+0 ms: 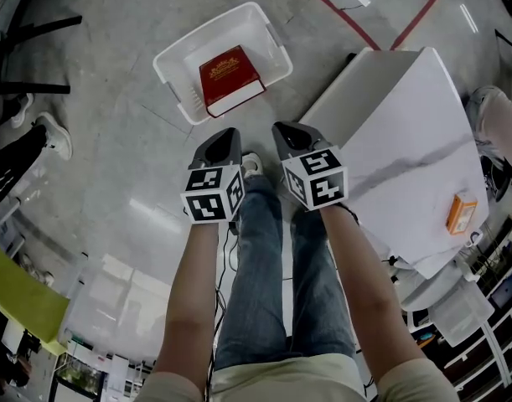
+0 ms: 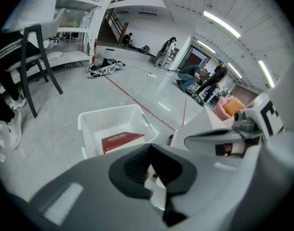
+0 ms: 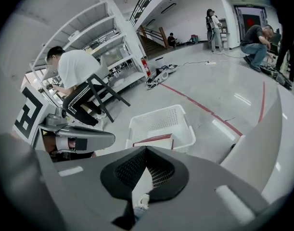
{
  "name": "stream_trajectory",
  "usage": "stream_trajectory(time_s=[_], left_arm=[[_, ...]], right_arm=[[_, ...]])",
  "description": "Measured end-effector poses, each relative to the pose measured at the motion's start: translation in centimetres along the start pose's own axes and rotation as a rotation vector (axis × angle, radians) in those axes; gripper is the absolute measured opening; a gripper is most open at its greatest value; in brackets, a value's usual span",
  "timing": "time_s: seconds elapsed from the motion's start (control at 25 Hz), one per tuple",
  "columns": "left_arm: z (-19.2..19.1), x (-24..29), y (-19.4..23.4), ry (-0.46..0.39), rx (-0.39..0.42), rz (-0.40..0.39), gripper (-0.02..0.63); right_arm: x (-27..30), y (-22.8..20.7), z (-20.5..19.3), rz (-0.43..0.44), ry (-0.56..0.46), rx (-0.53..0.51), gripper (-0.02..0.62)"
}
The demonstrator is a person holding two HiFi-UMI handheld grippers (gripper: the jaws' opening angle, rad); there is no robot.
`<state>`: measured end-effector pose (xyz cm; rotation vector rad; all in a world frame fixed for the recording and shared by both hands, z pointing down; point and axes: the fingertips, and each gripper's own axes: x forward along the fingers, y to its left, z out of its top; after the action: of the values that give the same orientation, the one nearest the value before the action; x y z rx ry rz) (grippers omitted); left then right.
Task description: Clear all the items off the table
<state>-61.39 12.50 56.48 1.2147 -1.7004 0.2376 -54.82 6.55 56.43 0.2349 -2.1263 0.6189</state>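
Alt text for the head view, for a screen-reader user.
Seen from above, the left gripper and right gripper, jaws shut and empty, hover over a grey floor near a white basket holding a red book. An orange box lies on the white table at right.

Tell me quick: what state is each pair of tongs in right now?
Left tongs: closed, holding nothing.
Right tongs: closed, holding nothing.

A big workshop hall: concrete floor (image 1: 113, 141) with red tape lines (image 3: 199, 105), metal shelving (image 3: 106, 44), a staircase (image 3: 152, 34).
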Motion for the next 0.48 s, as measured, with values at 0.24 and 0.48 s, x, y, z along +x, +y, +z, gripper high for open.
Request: stream_trajectory(time_s=[0.24, 0.48], left_arm=[[0.0, -1.8, -1.7, -0.001, 0.044, 0.001, 0.008], [0.4, -3.4, -3.9, -0.021, 0.071, -0.015, 0.008]], right_arm=[[-2.4, 0.8, -0.1, 0.009, -0.035, 0.023, -0.002], [-4.6, 1.0, -0.4, 0.007, -0.065, 0.041, -0.002]])
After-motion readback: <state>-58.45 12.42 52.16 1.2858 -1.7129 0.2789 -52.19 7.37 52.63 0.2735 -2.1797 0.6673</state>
